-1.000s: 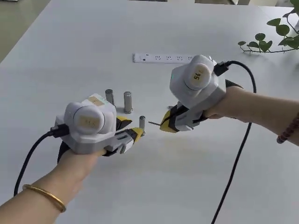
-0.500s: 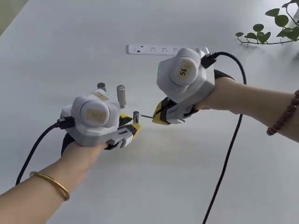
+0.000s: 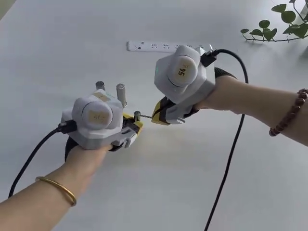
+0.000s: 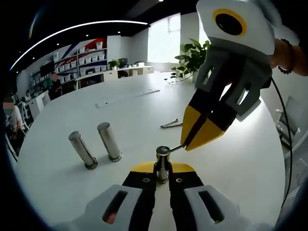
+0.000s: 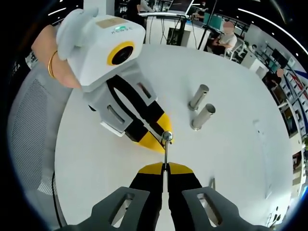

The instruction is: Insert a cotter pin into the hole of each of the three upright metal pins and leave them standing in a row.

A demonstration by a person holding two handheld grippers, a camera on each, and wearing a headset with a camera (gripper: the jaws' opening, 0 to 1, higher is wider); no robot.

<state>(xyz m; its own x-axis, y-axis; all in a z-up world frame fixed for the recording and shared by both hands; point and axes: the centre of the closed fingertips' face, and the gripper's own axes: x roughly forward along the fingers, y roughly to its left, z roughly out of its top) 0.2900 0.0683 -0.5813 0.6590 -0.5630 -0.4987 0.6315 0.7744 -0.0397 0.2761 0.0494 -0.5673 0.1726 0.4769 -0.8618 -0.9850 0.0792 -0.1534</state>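
My left gripper point(image 4: 162, 168) is shut on a short upright metal pin point(image 4: 162, 161), held near the table top. My right gripper point(image 5: 165, 166) is shut on a thin cotter pin point(image 5: 165, 153). The cotter pin's tip touches the head of the held metal pin point(image 5: 167, 136). In the head view the left gripper point(image 3: 134, 126) and right gripper point(image 3: 156, 117) face each other, with the cotter pin point(image 3: 146, 115) bridging them. Two more metal pins point(image 4: 83, 150) point(image 4: 109, 141) stand upright side by side just behind, seen in the head view as pins point(image 3: 100, 86) point(image 3: 121, 94).
A loose cotter pin point(image 4: 172, 124) lies on the white table beyond the grippers. A white power strip point(image 3: 163, 46) lies at the far side, and a leafy plant point(image 3: 281, 24) sits at the far right. A black cable point(image 3: 231, 154) trails from the right gripper.
The two grippers have closed the gap between them. The cotter pin's tip, a short way from the held metal pin before, now reaches its head.
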